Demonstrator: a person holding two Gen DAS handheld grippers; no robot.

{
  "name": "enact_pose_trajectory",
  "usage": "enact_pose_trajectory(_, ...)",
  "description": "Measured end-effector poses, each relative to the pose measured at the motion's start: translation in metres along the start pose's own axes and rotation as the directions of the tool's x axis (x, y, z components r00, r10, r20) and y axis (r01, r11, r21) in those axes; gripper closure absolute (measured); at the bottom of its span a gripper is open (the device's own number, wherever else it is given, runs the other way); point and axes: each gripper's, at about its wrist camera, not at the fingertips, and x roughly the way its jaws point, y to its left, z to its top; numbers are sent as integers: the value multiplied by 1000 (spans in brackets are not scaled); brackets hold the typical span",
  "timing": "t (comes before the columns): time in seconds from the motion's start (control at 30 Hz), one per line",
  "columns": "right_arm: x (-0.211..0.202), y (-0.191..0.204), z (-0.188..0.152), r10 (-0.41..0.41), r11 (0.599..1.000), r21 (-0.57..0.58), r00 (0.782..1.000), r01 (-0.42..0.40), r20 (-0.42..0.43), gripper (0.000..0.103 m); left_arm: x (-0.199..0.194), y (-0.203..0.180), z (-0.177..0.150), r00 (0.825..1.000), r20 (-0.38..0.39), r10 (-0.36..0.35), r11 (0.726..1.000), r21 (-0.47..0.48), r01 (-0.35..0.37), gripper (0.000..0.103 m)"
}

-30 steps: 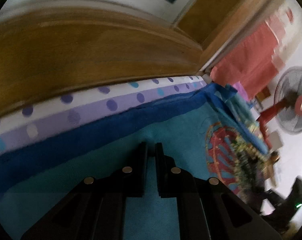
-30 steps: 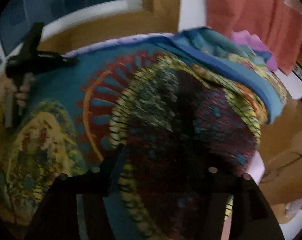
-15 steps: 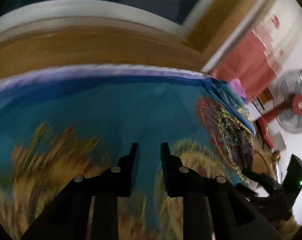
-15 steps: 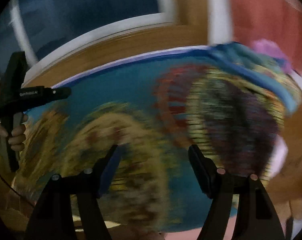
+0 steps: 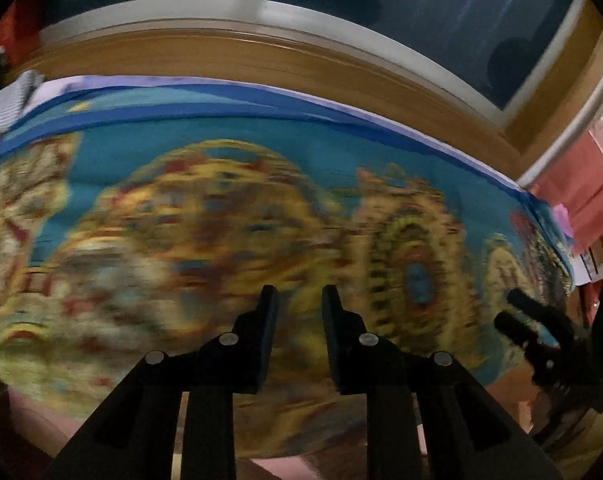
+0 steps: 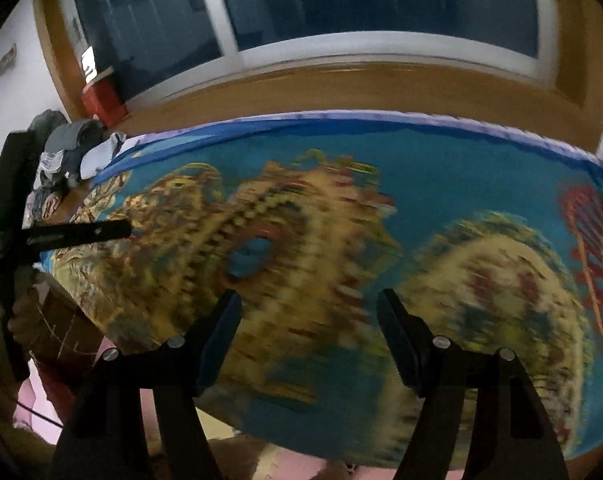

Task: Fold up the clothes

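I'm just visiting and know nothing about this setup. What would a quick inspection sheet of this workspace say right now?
Surface: hidden under the cloth; a purple sheet edge shows along the far side.
Job's things: large patterned blue cloth spread out flat, blue border on the far side, yellow and red motifs; blurred.
Clutter: pile of grey and white clothes at the far left corner.
Grippers: left tongs open with a narrow gap, empty; right tongs wide open, empty. Both are above the cloth's near part.
Cables: thin dark cable low at left in the right view.
Surroundings: dark window with a wooden sill, red curtain, red box.
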Motion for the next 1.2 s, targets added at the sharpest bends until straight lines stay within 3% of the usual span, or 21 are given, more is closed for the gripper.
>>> enact_pose_trajectory(0.3,68,132,38,64,996,55,997,-66,39,32,-48,138,10,998,37,52,995,79,-54,81)
enact_pose_trajectory(0.5,120,195,85,98,994,47,995,-97,-9,32,-51,202,36,998,36,44,995,84,-47,81)
enact_pose_trajectory(0.7,183,224,117,90,996,5,994,-90,-69,32,-25,250,79,997,38,66,995,75,-69,81)
enact_pose_trajectory(0.93,264,253,146,74,991,-96,982,-92,-172,33,37,300,126,994,-69,87,996,41,-84,81)
enact_pose_trajectory(1.1,301,279,161,-27,964,-265,989,-13,-146,32,59,315,155,995,-39,90,996,30,-89,81)
enact_pose_trajectory(1.2,315,286,176,-39,959,-284,992,3,-120,32,68,319,173,995,-19,101,994,53,-100,81)
